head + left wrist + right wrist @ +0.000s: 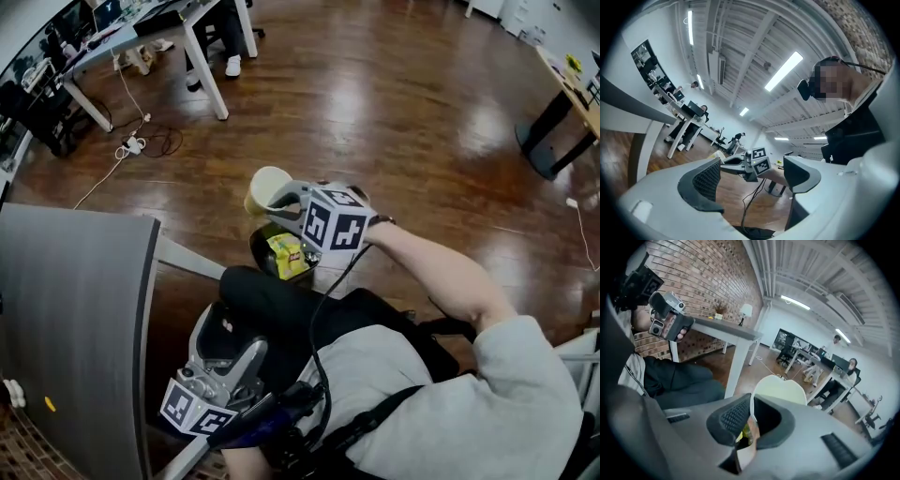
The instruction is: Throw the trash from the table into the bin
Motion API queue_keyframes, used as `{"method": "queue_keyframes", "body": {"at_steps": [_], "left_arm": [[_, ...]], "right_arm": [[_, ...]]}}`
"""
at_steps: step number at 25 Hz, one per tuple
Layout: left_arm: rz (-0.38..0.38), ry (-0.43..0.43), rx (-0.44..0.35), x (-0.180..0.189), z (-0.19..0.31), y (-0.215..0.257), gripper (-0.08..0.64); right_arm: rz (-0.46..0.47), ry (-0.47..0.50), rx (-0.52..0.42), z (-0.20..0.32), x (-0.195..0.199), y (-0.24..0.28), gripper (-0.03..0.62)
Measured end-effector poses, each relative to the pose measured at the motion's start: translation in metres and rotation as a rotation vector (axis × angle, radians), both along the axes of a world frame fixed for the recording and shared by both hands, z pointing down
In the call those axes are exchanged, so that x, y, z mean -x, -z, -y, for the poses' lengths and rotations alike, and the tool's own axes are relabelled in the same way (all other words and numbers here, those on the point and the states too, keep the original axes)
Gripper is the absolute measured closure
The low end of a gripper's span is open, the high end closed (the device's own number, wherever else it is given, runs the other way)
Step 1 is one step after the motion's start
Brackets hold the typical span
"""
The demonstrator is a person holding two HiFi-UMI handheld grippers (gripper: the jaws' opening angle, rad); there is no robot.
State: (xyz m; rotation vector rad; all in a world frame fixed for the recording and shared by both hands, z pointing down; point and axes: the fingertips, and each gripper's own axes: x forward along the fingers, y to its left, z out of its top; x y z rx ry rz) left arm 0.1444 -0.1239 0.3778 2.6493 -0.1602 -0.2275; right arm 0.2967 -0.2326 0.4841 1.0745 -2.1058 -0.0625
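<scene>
**Wooden floor by a grey table: cup held over the bin**

A pale paper cup is held just above the dark bin, in which a yellow wrapper lies. The table stands to the left, and office desks are seen at the far left. The cup's rim is pinched by the right gripper. The left gripper, nearer, is spread wide with nothing in it.

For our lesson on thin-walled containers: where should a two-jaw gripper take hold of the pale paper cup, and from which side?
Grip its rim wall, one jaw inside and one outside, coming at the open mouth. The paper cup is hollow and thin-walled, so a pinch on the wall fits; the right gripper holds it just so.
</scene>
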Motion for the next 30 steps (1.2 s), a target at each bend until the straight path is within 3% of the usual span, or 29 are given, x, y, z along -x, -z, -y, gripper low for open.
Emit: {"method": "queue_keyframes", "body": {"at_steps": [4, 6, 11, 23, 30], "left_arm": [[-0.007, 0.019, 0.009, 0.005, 0.007, 0.001, 0.156], [-0.014, 0.029, 0.009, 0.009, 0.009, 0.002, 0.156], [-0.032, 0.043, 0.004, 0.021, 0.01, 0.008, 0.158], [-0.034, 0.085, -0.016, 0.034, 0.011, 0.015, 0.156], [-0.039, 0.091, -0.029, 0.037, 0.01, 0.016, 0.156]], "right_arm": [[0.004, -0.02, 0.09, 0.001, -0.003, -0.026, 0.574], [-0.014, -0.04, 0.094, 0.003, -0.004, -0.033, 0.538], [-0.012, -0.074, 0.075, 0.01, 0.0, -0.031, 0.532], [0.026, -0.059, 0.0, 0.02, 0.013, -0.002, 0.532], [0.101, 0.007, -0.149, 0.021, 0.038, 0.039, 0.534]]}}
